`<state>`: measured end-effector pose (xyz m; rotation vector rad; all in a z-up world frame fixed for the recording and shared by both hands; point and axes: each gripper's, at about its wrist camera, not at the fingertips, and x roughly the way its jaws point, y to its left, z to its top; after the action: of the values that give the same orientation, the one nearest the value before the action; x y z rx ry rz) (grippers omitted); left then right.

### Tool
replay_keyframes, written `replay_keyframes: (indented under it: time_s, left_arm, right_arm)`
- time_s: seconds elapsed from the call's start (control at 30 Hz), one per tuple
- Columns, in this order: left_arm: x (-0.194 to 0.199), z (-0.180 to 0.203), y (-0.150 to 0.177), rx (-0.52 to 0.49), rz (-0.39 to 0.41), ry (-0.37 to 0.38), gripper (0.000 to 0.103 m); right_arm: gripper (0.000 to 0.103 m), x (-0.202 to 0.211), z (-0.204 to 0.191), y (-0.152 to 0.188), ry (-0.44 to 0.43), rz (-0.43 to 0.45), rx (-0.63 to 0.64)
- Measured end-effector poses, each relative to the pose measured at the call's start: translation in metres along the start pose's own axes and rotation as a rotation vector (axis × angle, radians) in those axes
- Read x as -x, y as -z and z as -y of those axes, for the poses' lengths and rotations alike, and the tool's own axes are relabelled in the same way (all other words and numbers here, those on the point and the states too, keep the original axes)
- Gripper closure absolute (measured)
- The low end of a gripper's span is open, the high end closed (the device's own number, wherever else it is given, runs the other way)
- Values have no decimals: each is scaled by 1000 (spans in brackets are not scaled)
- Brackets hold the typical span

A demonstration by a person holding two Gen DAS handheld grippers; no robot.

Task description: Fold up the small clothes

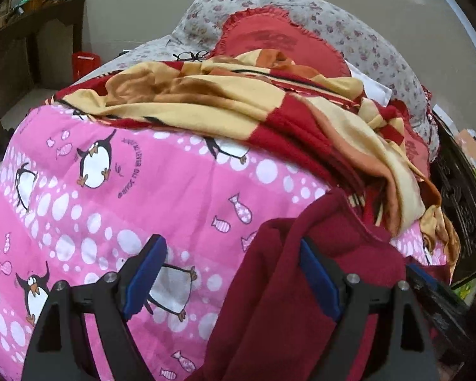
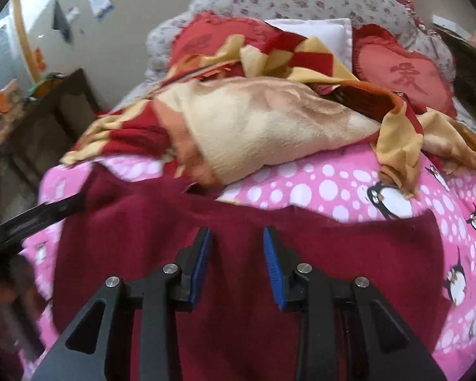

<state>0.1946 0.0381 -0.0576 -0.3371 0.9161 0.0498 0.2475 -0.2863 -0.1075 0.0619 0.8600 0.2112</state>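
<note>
A dark red fleece garment point(image 1: 285, 301) lies spread on a pink penguin-print quilt point(image 1: 142, 190). My left gripper point(image 1: 230, 247) stands wide open at the garment's left edge. Its left finger is over the quilt and its right finger over the red cloth, and nothing is pinched. In the right wrist view the same garment point(image 2: 349, 254) fills the lower middle. My right gripper point(image 2: 237, 235) hovers over it, jaws partly apart, with only the cloth below showing in the gap. A black finger of the left gripper point(image 2: 38, 212) reaches the garment's far left corner.
A rumpled red-and-yellow blanket point(image 1: 222, 101) lies behind the garment. Heart-shaped red cushions point(image 2: 403, 73) and floral pillows point(image 1: 349, 31) sit at the bed's head, with spectacles point(image 1: 190, 54) beside them. Dark carved wood point(image 1: 460, 197) borders the right side, and a dark cabinet point(image 1: 31, 47) stands left.
</note>
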Motion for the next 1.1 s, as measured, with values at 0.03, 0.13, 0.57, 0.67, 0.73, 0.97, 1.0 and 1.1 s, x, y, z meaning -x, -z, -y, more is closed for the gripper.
replay_keyframes:
  time_s: [0.03, 0.13, 0.57, 0.67, 0.73, 0.97, 1.0, 1.1]
  left_arm:
    - [1, -1, 0, -2, 1, 0, 15]
    - [4, -2, 1, -17, 4, -1, 15]
    - [38, 6, 11, -71, 42, -25, 15]
    - [46, 6, 15, -83, 44, -21, 15]
    - [52, 4, 21, -89, 39, -16, 15]
    - [67, -17, 52, -102, 8, -7, 15]
    - [68, -21, 57, -95, 2, -9, 15]
    - [70, -32, 71, -63, -28, 19, 15]
  right_arm:
    - [68, -5, -1, -1, 6, -1, 7]
    - [68, 4, -6, -1, 25, 22, 38]
    - [68, 59, -46, 12, -114, 110, 96]
    - [68, 56, -50, 17, -129, 108, 94]
    - [68, 47, -52, 19, -155, 92, 76]
    - [68, -5, -84, 3, -164, 10, 89]
    - [68, -13, -85, 0, -159, -2, 79]
    - [66, -32, -90, -7, -133, -24, 52]
